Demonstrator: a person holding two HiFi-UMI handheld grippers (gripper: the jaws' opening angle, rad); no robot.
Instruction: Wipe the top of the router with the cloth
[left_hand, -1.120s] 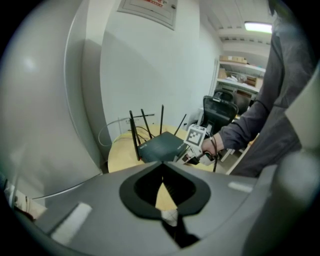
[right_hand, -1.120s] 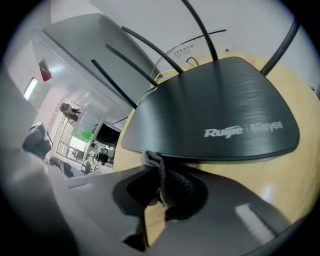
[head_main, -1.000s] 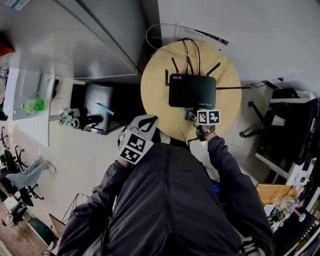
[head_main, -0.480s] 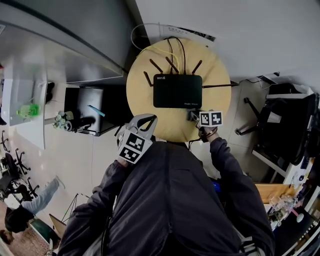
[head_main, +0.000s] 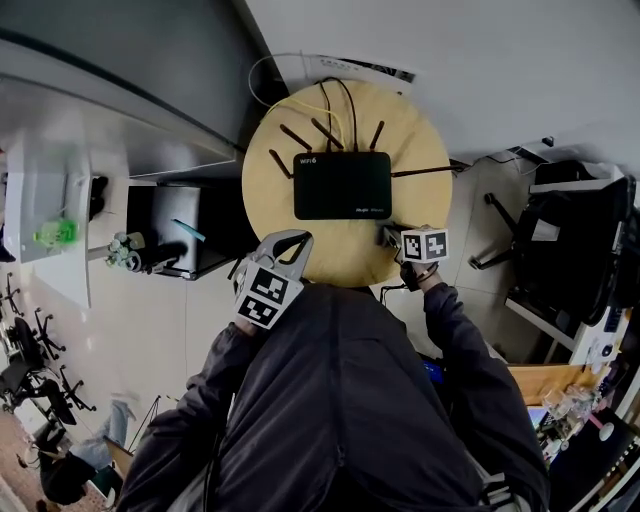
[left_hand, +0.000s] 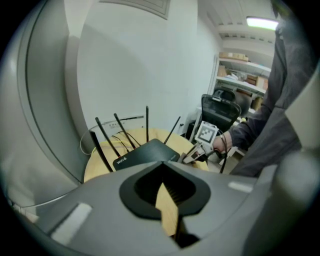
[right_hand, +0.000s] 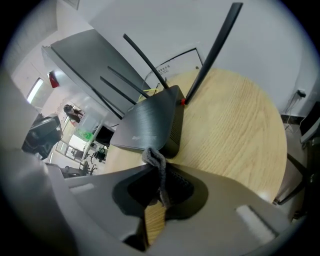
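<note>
A black router (head_main: 342, 185) with several upright antennas lies in the middle of a round wooden table (head_main: 420, 140). My right gripper (head_main: 390, 235) sits at the router's near right corner, shut on a small grey cloth (right_hand: 156, 162) that sticks out between its jaws just short of the router's (right_hand: 147, 125) edge. My left gripper (head_main: 288, 243) hangs at the table's near left rim, shut with nothing in it. In the left gripper view the router (left_hand: 145, 152) lies ahead, with the right gripper (left_hand: 192, 155) beside it.
Yellow and black cables (head_main: 325, 100) run from the router's back toward the wall. A grey cabinet (head_main: 150, 100) stands left of the table, with a dark box (head_main: 185, 225) below it. A black office chair (head_main: 570, 240) is at the right.
The head view has shifted, so the table and router sit further left and higher in the picture. Both grippers keep about the same places beside the router.
</note>
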